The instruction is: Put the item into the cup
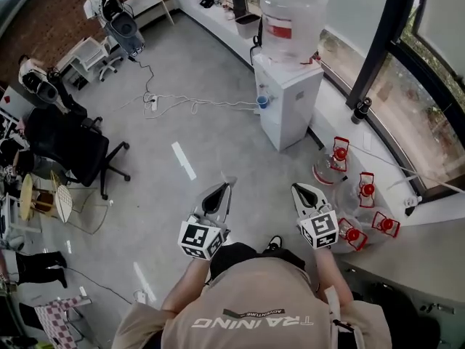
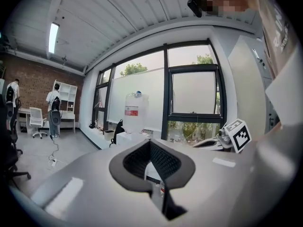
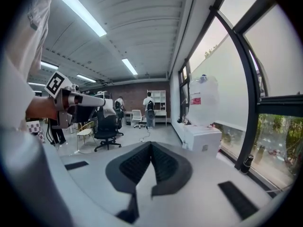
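Observation:
No cup and no loose item show in any view. In the head view my left gripper (image 1: 227,186) and right gripper (image 1: 296,188) are held out side by side at waist height above the grey floor, pointing toward a white water dispenser (image 1: 287,100). In the left gripper view the left gripper (image 2: 150,142) has its jaws closed tip to tip with nothing between them. The right gripper (image 3: 151,144) looks the same in its own view, shut and empty. Each gripper's marker cube shows in the other's view: the right cube (image 2: 236,134), the left cube (image 3: 56,84).
A large water bottle (image 1: 292,13) tops the dispenser. Several clear jugs with red caps (image 1: 361,202) lie on the floor at the right by the window wall. A black office chair (image 1: 73,147) stands at the left. A cable and power strip (image 1: 156,102) trail across the floor ahead.

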A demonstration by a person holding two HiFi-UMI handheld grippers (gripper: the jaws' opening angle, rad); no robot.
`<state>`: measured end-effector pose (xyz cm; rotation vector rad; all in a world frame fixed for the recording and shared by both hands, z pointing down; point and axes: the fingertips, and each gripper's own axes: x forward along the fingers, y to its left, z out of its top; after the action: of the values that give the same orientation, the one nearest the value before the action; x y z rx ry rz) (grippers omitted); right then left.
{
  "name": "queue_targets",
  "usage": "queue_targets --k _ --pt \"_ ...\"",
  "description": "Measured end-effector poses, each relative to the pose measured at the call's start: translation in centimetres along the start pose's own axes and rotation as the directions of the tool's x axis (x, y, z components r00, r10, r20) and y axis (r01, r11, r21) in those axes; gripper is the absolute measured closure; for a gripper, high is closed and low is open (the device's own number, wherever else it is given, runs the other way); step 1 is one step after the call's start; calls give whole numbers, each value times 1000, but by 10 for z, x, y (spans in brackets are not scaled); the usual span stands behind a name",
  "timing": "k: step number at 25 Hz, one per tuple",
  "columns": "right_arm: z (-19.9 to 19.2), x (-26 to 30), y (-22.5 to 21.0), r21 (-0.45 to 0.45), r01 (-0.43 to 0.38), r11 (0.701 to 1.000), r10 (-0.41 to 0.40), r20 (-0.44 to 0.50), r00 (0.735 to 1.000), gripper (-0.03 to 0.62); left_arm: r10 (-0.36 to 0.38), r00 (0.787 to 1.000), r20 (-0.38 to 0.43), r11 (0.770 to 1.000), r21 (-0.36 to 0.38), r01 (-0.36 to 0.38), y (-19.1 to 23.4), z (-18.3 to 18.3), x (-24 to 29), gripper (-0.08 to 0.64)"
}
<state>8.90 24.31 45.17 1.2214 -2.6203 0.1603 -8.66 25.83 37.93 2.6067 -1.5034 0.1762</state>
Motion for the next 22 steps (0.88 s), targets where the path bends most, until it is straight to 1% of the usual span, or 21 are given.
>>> queue_targets --k 1,3,6,9,11,14,17,19,22 --pt "-4 4 -3 -10 -5 1000 5 -17 1000 581 1 1000 -9 1000 -11 -1 1 -3 5 554" --pt "-9 12 -6 -58 -13 998 10 -57 998 581 1 1000 -22 1000 -22 -2 7 -4 14 554" --pt "-11 29 -5 -111 -33 993 23 -92 996 581 -12 1000 -8 998 -56 12 23 5 29 554" --pt "-4 55 -11 -123 -37 992 27 -84 996 581 -20 1000 20 999 -29 20 44 17 52 554" --pt "9 74 -17 -114 -17 993 10 -61 998 581 -26 999 26 999 -18 26 62 19 70 554" --pt "36 96 -24 -56 20 998 -20 -9 1000 581 -39 999 28 999 1 39 89 26 91 554" --pt "61 122 -37 -29 47 998 -46 41 998 581 -65 997 40 998 23 64 113 36 114 554" --pt "69 137 -47 -7 68 998 -67 62 996 581 -82 996 40 996 27 81 127 38 127 554" --pt "70 152 -57 14 114 993 -115 62 991 581 -118 992 35 993 32 117 142 38 138 554"
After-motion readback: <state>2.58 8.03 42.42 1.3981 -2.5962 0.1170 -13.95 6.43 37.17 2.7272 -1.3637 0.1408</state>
